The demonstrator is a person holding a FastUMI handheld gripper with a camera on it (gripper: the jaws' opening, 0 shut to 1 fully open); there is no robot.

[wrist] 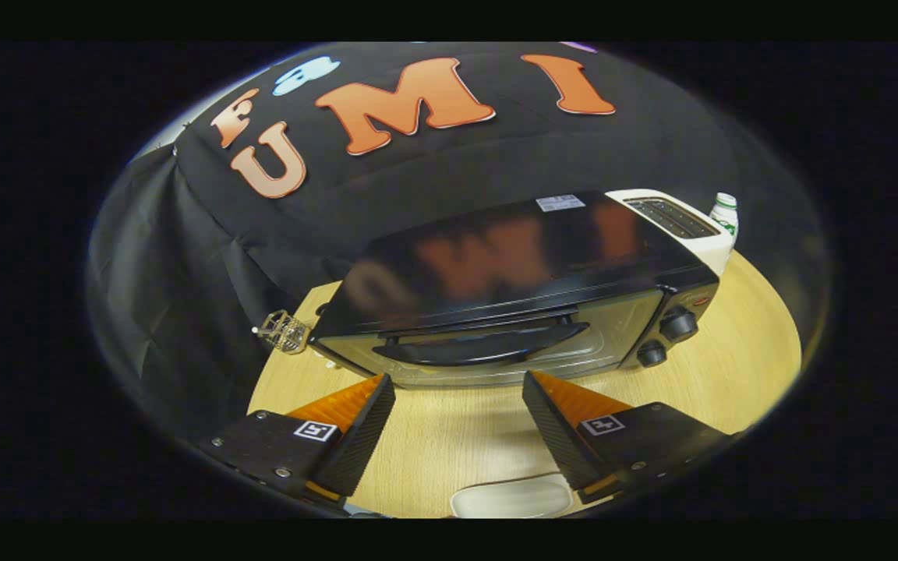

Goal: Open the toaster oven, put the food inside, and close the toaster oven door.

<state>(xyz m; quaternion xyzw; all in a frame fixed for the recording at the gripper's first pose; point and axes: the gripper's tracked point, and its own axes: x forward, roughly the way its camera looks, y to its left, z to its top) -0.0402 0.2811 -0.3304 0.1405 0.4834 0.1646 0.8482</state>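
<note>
No text is legible. The toaster oven (pixel 511 304) carries a pale label on its top rear, too blurred to read. The bottle (pixel 724 214) label is likewise unreadable. Each gripper finger bears a square marker.

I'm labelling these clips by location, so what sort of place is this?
Likely a staged recording booth set up as a kitchen counter: a black toaster oven and a white toaster sit on a wooden table against black cloth. The hand-held gripper is open.
</note>
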